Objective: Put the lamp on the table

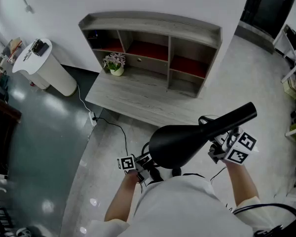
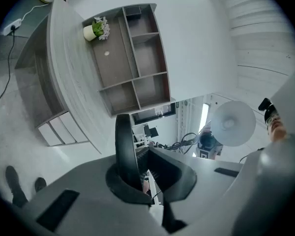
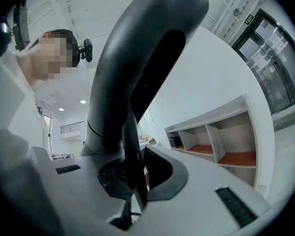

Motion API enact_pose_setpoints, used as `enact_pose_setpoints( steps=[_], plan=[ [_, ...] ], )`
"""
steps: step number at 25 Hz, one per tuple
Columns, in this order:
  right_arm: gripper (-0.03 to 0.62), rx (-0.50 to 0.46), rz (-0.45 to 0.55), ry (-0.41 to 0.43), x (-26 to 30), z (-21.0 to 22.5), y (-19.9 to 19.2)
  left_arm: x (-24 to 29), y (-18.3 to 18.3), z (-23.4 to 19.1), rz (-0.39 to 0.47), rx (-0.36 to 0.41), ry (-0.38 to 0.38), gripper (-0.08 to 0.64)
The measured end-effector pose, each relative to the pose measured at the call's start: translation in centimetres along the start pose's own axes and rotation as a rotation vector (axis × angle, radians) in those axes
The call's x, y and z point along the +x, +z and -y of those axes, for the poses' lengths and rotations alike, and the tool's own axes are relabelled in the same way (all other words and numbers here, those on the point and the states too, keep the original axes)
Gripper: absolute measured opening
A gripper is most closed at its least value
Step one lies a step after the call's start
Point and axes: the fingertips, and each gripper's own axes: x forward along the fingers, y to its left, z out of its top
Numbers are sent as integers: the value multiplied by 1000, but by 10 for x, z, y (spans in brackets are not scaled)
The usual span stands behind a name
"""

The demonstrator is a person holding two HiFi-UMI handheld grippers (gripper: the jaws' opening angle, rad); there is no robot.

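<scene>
Head view: whole lamp (image 1: 177, 144); left gripper view: only rim (image 2: 124, 151) in L claw (image 2: 142, 175).

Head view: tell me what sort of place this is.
Probably an office or lab-style workroom. A grey wooden table carries a shelf unit and a small potted plant, and a power strip with its cable lies on the pale hard floor.

Bright even light; fisheye edges warped, dark.

I hold my left hand-held gripper (image 1: 144, 162) and right hand-held gripper (image 1: 219, 144) level in front of me, each with jaws clamped on the lamp (image 1: 180, 143).
</scene>
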Motion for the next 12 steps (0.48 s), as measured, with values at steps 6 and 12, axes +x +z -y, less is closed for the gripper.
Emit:
enact_pose_setpoints(
  steps=[6, 12],
  plan=[
    [17, -5, -1, 3, -2, -1, 2, 0, 4, -3, -9, 26, 8, 9],
    [17, -7, -7, 5, -1, -1, 2, -1, 7, -7, -27, 90, 20, 9]
  ],
)
